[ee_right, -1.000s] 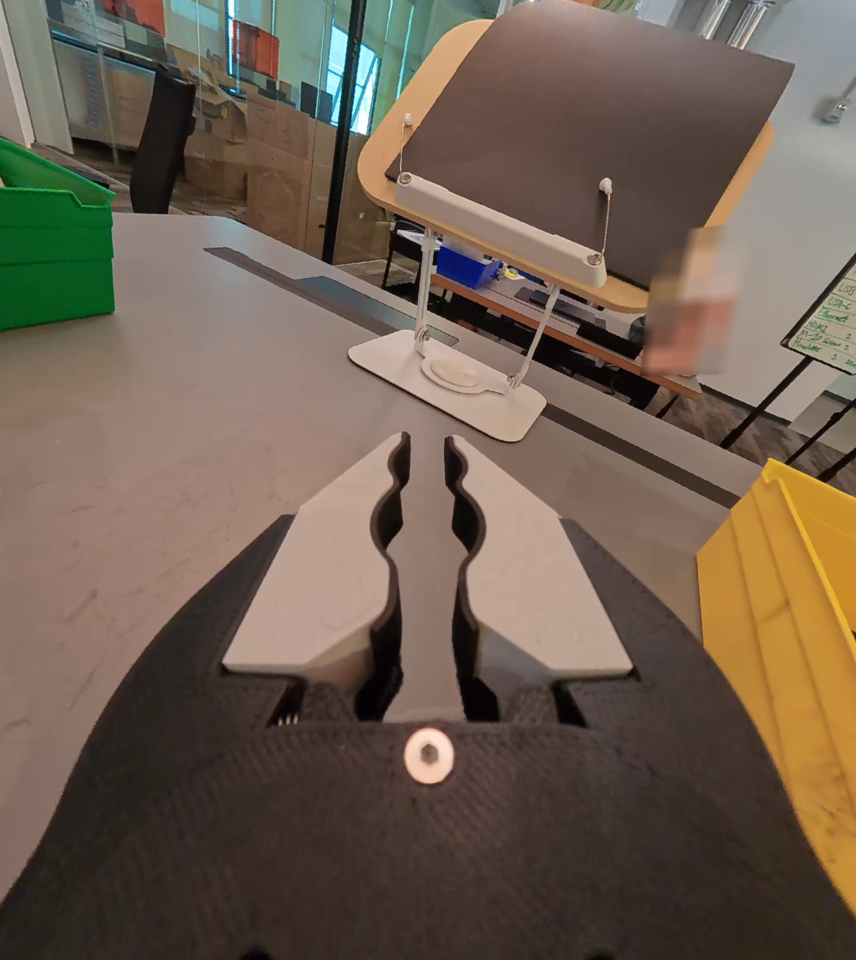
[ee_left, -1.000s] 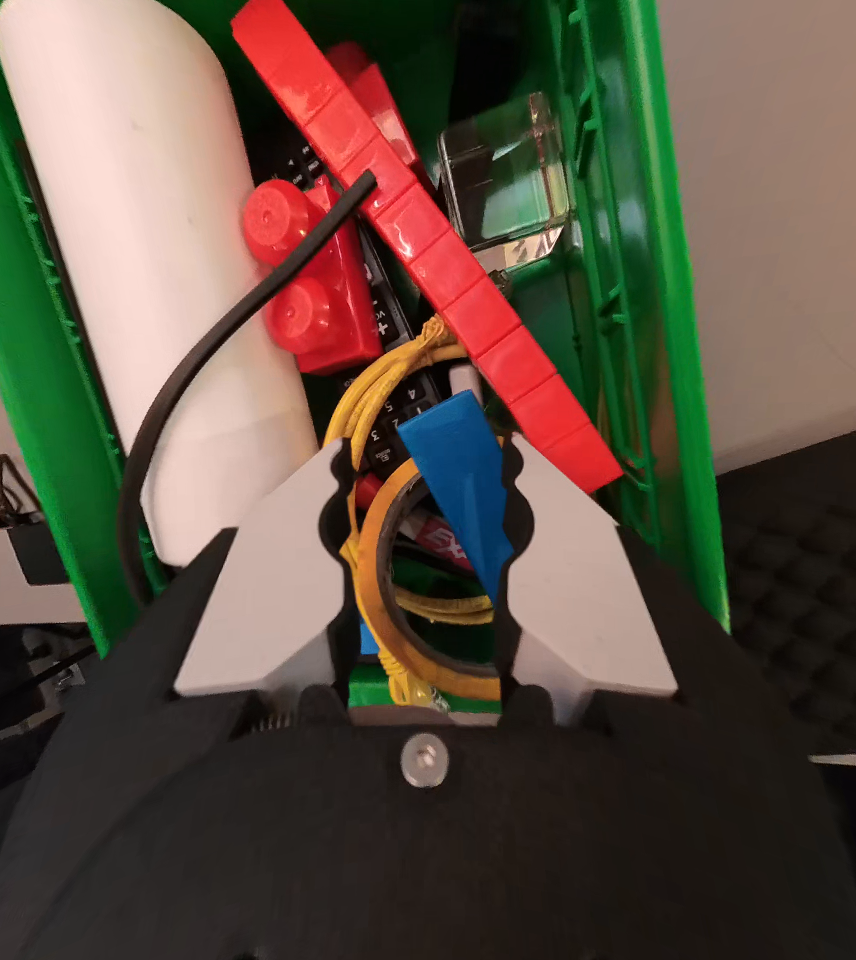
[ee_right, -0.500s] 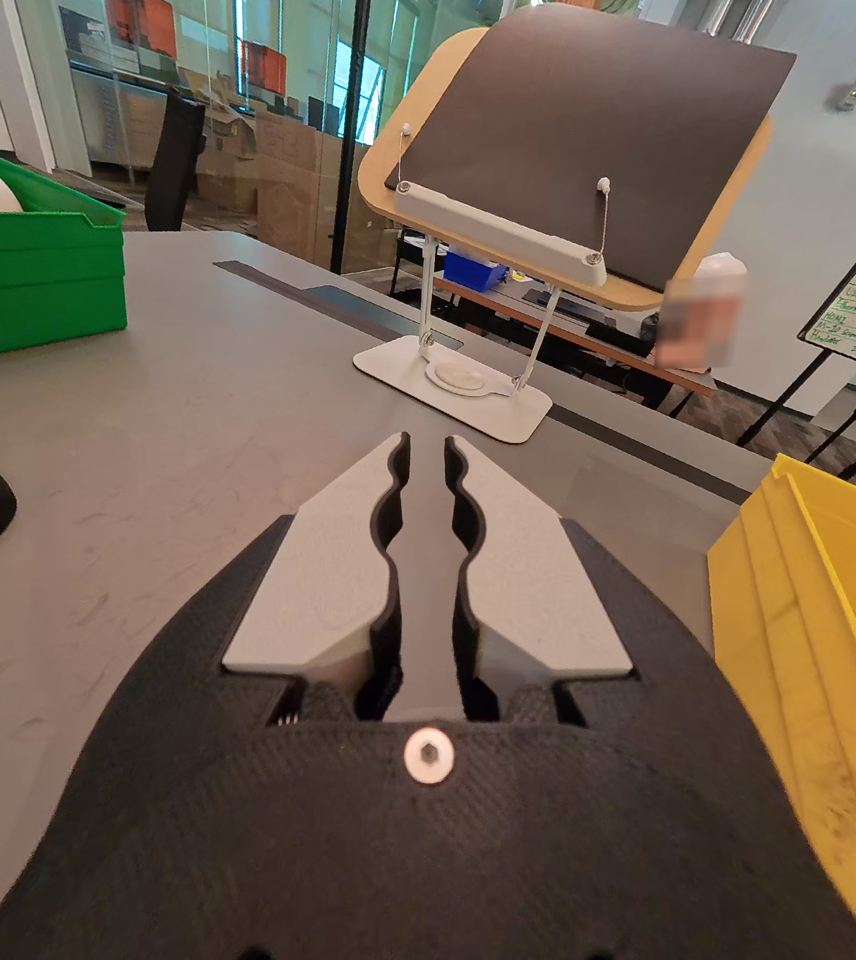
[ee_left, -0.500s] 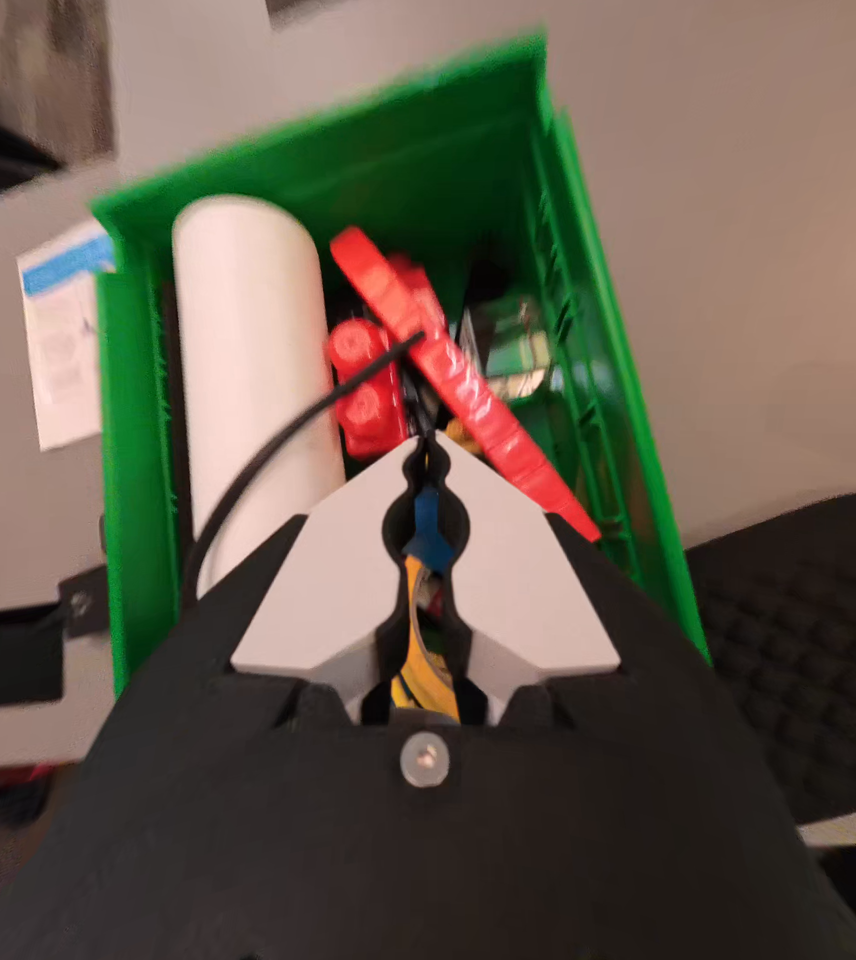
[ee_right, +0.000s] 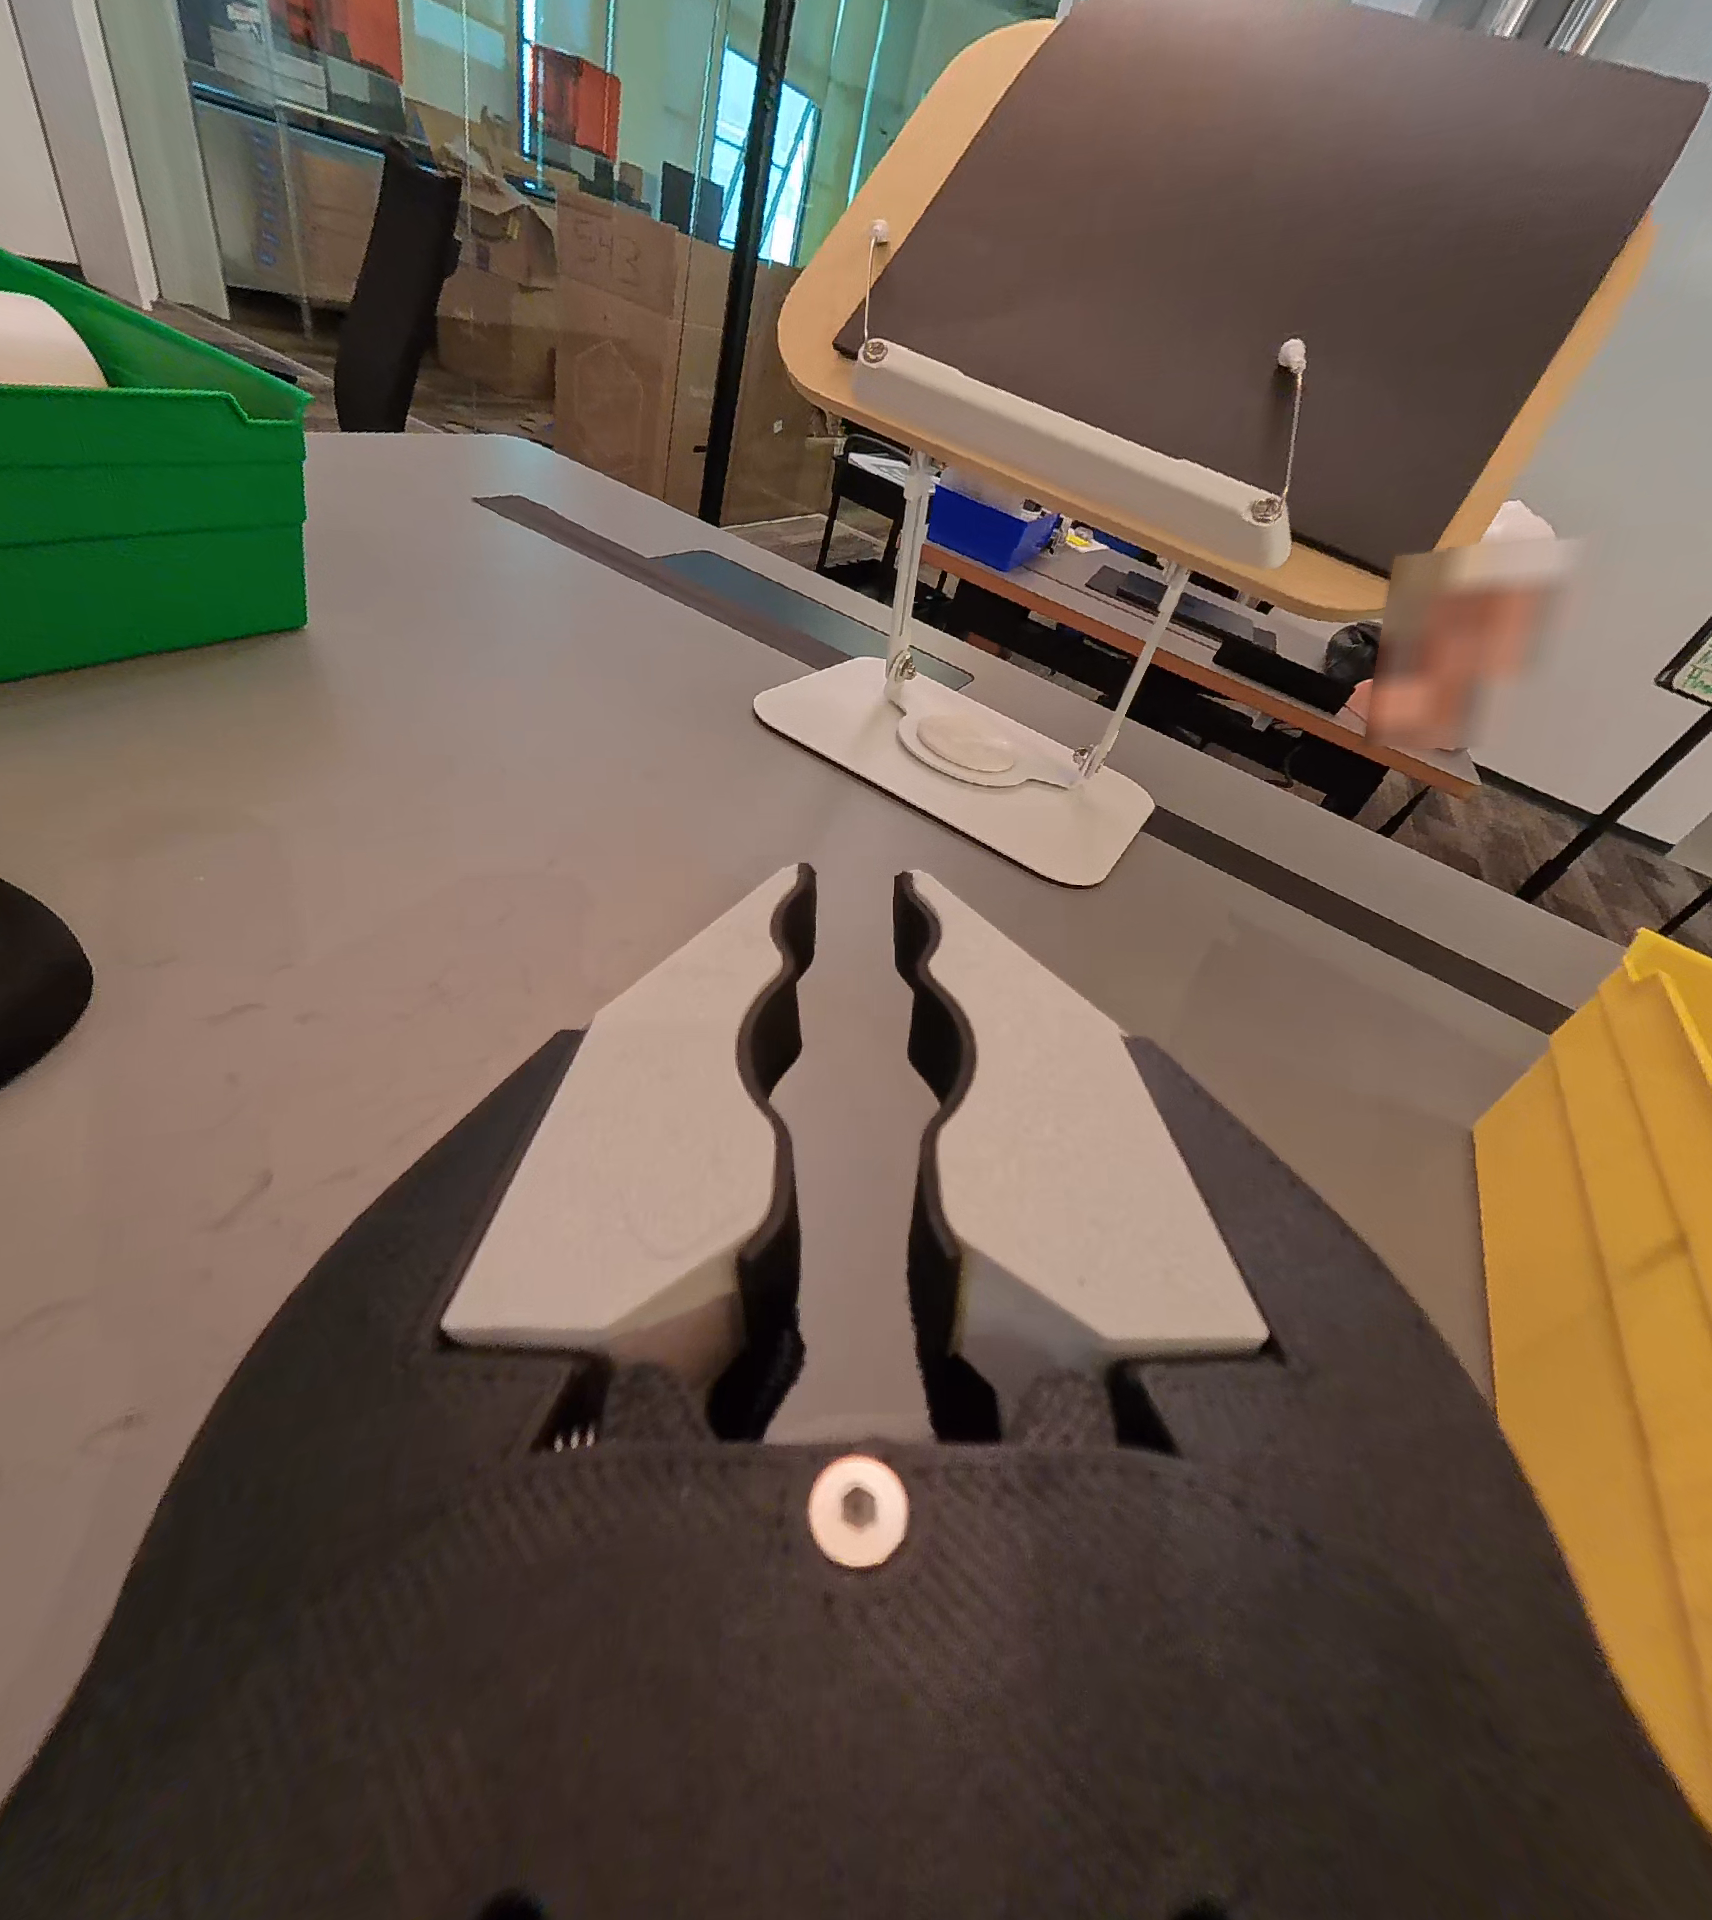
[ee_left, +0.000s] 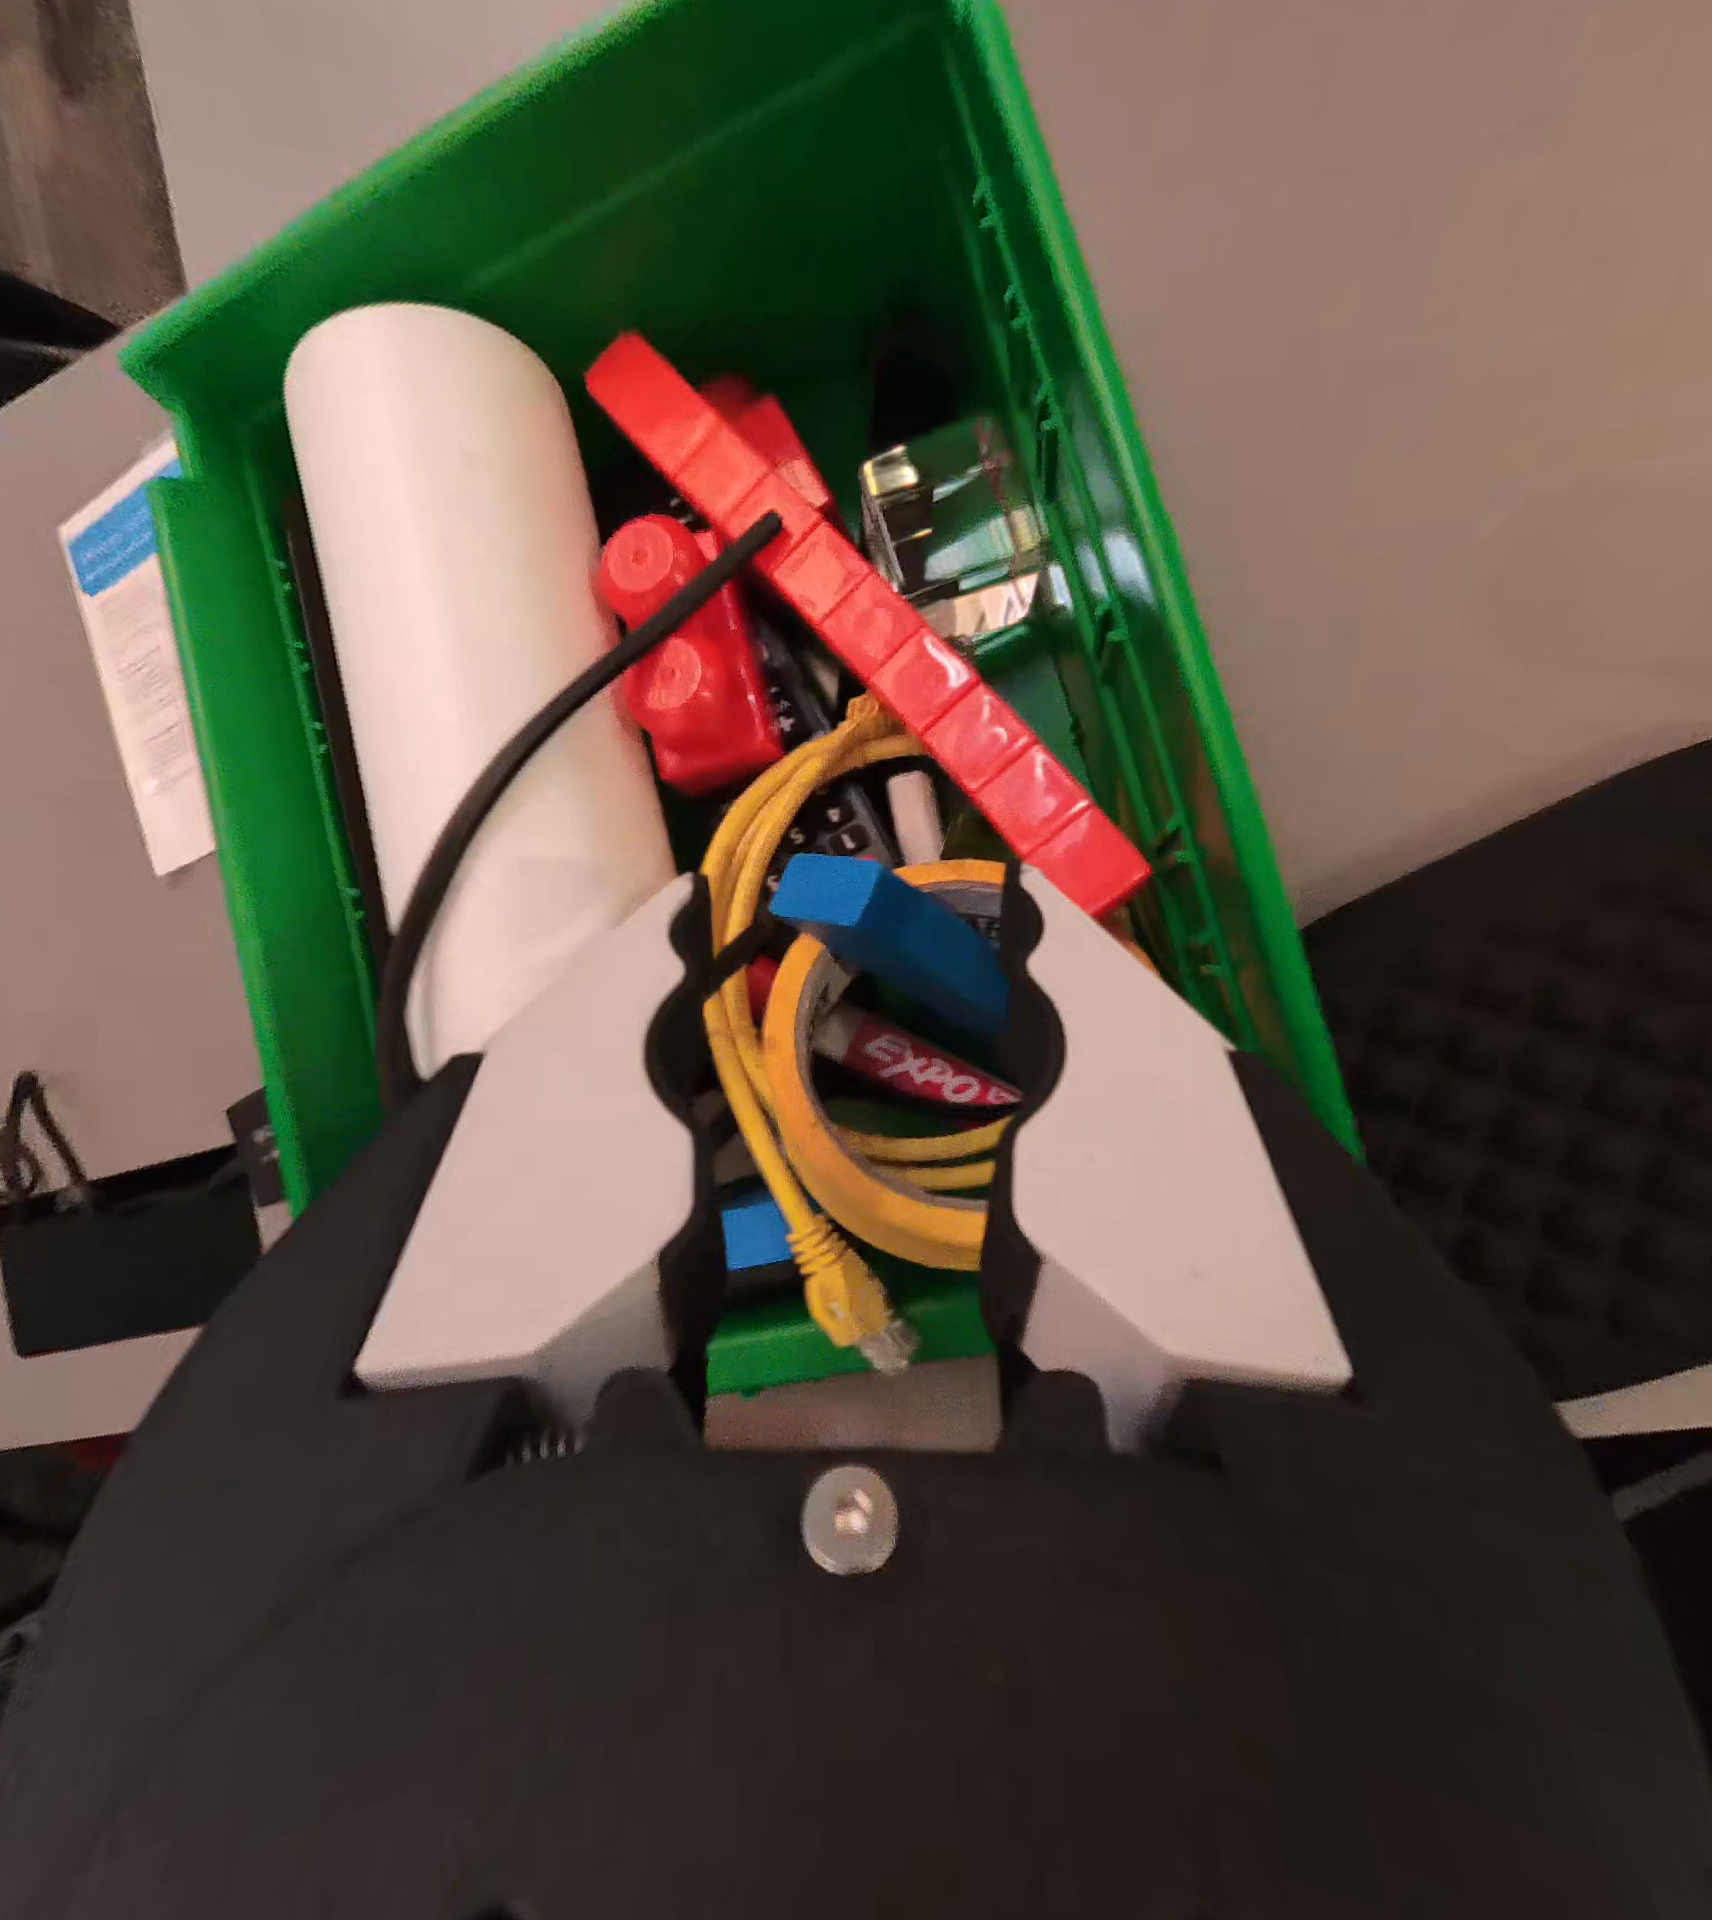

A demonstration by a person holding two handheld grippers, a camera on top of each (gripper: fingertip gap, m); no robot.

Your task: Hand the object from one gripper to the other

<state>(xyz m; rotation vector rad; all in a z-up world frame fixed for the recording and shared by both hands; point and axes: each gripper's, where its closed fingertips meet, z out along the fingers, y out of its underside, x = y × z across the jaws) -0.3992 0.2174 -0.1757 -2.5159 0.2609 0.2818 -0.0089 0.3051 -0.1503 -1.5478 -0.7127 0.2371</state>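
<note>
Left gripper [ee_left: 852,914]: jaws spread wide above the near end of the green bin [ee_left: 239,831], gripping nothing.
Blue block [ee_left: 893,940]: the likely thing to hand over; it lies in the bin between the two spread fingers, tilted, resting on the tape roll, touching neither finger as far as the view shows.
Tape roll [ee_left: 800,1101]: orange-yellow ring, standing on edge under the blue block.
Yellow cable [ee_left: 758,1049]: coiled around and through the roll, its plug hanging over the bin's near wall.
Red marker [ee_left: 925,1065]: seen through the roll's hole.
Other bin contents: a white tube [ee_left: 457,665] along the left wall, a long red bar [ee_left: 862,623] lying diagonally, a red brick [ee_left: 696,675], a black cord [ee_left: 519,748], a clear box [ee_left: 956,530].
Right gripper [ee_right: 854,894]: held low over the grey table [ee_right: 416,790], jaws parted by a narrow gap, empty.
Right surroundings: a yellow bin [ee_right: 1662,1247] just to the right, a white stand [ee_right: 956,748] with a dark board ahead.
</note>
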